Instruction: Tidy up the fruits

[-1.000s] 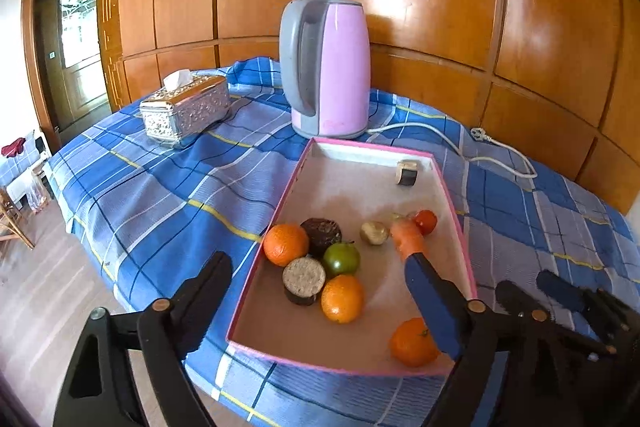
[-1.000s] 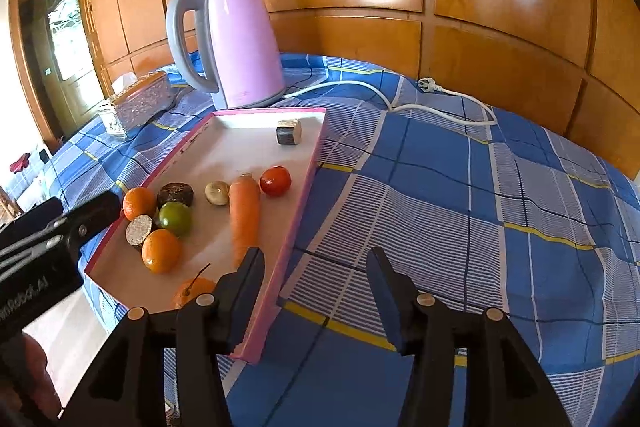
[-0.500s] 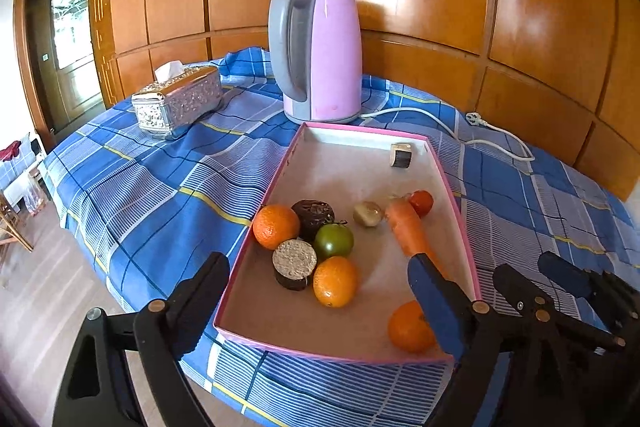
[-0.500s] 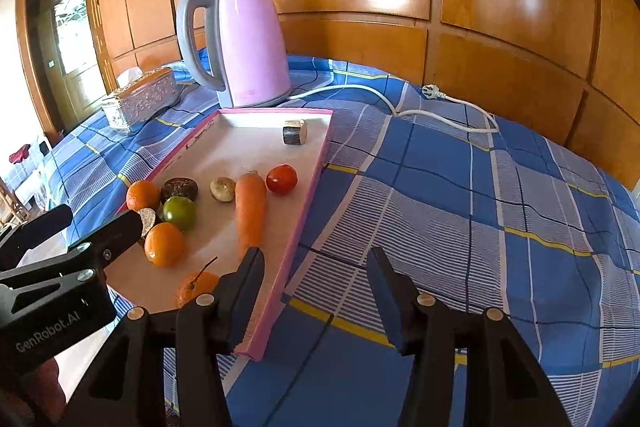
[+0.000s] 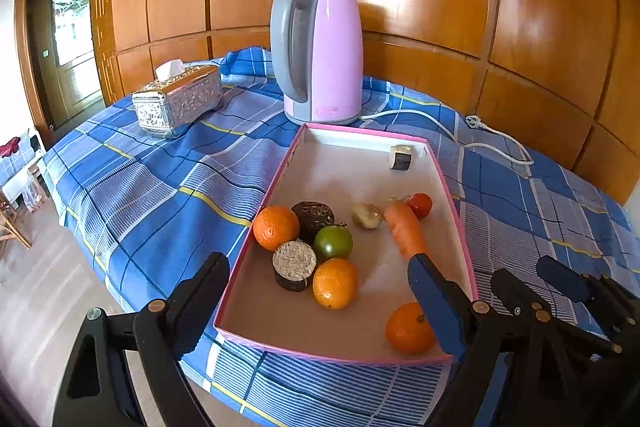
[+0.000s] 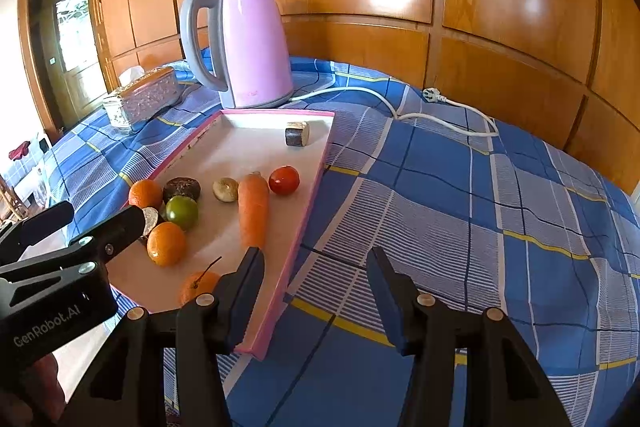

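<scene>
A pink-rimmed tray on the blue checked cloth holds three oranges, a green fruit, a dark round fruit, a cut dark piece, a small pale fruit, a carrot, a red tomato and a small cut piece at the far end. My left gripper is open and empty over the tray's near end. My right gripper is open and empty above the tray's right rim.
A pink electric kettle stands behind the tray, its white cord trailing right. A silver tissue box sits at the left. Wooden panels back the table. The table edge and floor lie at the left.
Both grippers have moved slightly forward and higher over the table. Their jaws stay open. The fruits have not moved.
</scene>
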{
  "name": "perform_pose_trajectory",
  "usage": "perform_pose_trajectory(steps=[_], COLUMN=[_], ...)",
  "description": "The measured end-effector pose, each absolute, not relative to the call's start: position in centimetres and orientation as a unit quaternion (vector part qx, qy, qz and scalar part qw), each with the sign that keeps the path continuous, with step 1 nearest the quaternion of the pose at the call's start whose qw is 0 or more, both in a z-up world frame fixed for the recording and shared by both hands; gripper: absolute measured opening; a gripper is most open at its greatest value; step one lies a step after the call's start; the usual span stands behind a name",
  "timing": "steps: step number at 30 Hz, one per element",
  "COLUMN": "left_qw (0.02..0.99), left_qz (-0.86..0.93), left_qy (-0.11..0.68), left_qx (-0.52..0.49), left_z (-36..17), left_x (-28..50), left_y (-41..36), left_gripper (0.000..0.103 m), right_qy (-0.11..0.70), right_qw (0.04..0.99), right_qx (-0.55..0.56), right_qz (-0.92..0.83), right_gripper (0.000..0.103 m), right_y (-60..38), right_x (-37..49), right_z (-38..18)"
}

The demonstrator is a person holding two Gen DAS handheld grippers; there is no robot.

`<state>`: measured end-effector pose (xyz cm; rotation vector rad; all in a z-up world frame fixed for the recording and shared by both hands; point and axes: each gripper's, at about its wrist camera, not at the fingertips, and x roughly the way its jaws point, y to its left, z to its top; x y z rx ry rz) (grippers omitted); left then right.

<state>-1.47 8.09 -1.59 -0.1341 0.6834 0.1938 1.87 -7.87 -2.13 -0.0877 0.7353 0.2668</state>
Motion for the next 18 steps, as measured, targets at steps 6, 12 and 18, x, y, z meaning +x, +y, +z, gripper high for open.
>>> perform_pose_trajectory(steps=[6,12,18], left_qw=[0.935,0.934,0.934], left_qz=[0.096,0.097,0.096], left_qy=[0.337,0.338,0.338], left_qx=[-0.065,-0.066,-0.063], left_z=[-1.69,-1.78,-1.81], left_x=[-1.45,-1.42,-1.44], left_y=[8.02,8.16,8.09], left_gripper=[0.091,0.092,0.092], right_qy=[0.356,0.359,0.358], right_qw=[0.924,0.923,0.924], right_qx=[-0.044,-0.041,-0.040], right_qz=[0.132,0.131,0.131], right_gripper=[0.054,0.054,0.054], right_y=[-7.87,-7.93,-8.01], right_x=[1.79,1.81,1.76], right_z=[-2.16,-2.30,-2.31])
